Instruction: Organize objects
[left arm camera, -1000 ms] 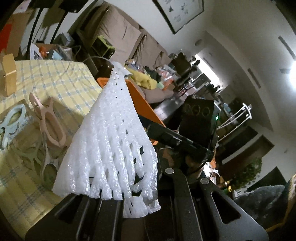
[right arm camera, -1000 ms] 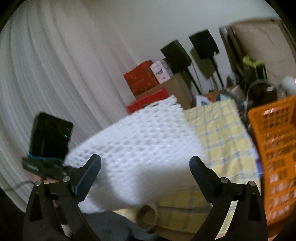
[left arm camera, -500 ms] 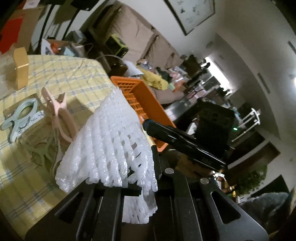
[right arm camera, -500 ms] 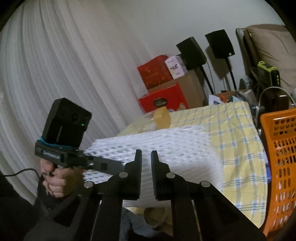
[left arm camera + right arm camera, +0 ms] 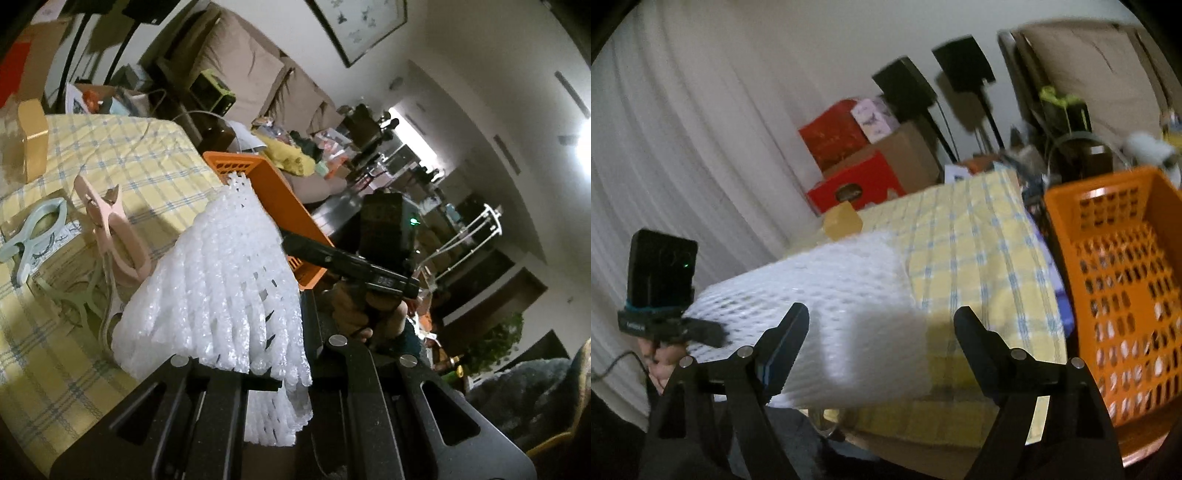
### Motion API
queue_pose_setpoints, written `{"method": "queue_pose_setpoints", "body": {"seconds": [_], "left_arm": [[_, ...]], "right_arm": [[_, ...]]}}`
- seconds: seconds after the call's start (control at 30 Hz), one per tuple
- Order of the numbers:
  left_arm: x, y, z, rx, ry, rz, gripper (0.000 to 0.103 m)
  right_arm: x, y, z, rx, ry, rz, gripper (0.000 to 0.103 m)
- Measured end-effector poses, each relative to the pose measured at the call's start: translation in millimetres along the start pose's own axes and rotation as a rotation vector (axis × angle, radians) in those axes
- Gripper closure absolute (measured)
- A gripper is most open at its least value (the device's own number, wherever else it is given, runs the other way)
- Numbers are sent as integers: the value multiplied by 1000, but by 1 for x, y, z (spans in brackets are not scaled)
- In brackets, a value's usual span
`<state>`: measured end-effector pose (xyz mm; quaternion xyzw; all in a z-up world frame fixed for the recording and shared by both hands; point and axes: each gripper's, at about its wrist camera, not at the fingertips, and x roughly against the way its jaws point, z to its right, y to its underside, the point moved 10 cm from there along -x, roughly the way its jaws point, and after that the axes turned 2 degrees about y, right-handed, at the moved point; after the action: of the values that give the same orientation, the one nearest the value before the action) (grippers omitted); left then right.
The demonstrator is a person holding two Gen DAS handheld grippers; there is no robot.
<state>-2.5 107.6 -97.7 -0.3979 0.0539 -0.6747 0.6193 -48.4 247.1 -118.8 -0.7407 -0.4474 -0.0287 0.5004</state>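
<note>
White foam net [image 5: 221, 288] clamped in the left gripper's [image 5: 273, 369] closed jaws, orange basket [image 5: 273, 199] just beyond, pink clip [image 5: 114, 229] and green clips [image 5: 33, 229] left on the checked table [image 5: 147, 162]

Framed picture [image 5: 356, 27] on wall; two black speakers [image 5: 905, 88] on stands; possibly sofa cushions [image 5: 236, 81]

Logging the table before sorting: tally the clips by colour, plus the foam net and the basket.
Pink clip: 1
Pale blue clip: 1
Green clip: 1
Foam net: 1
Orange basket: 1
Total: 5
</note>
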Motion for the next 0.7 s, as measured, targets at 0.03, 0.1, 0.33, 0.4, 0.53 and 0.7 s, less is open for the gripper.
{"method": "queue_pose_setpoints", "body": {"seconds": [0.03,0.1,0.33,0.4,0.53,0.7], "left_arm": [[1,-1,1,-8,-20,5,97],[3,-1,7,-25,-16,7,97],[7,-3,11,-34,3,25,97],[8,-3,10,-34,1,22,97],[9,-4,13,-42,31,29,97],[7,-5,9,-24,29,29,97]], "right_arm": [[-2,2,0,-11,-12,-15,20],[-2,2,-8,-3,-55,-27,20],[9,4,-40,68,-212,-12,20],[10,5,-40,80,-206,-15,20],[6,2,-27,66,-128,3,15],[4,8,-28,-21,-239,-52,15]]}}
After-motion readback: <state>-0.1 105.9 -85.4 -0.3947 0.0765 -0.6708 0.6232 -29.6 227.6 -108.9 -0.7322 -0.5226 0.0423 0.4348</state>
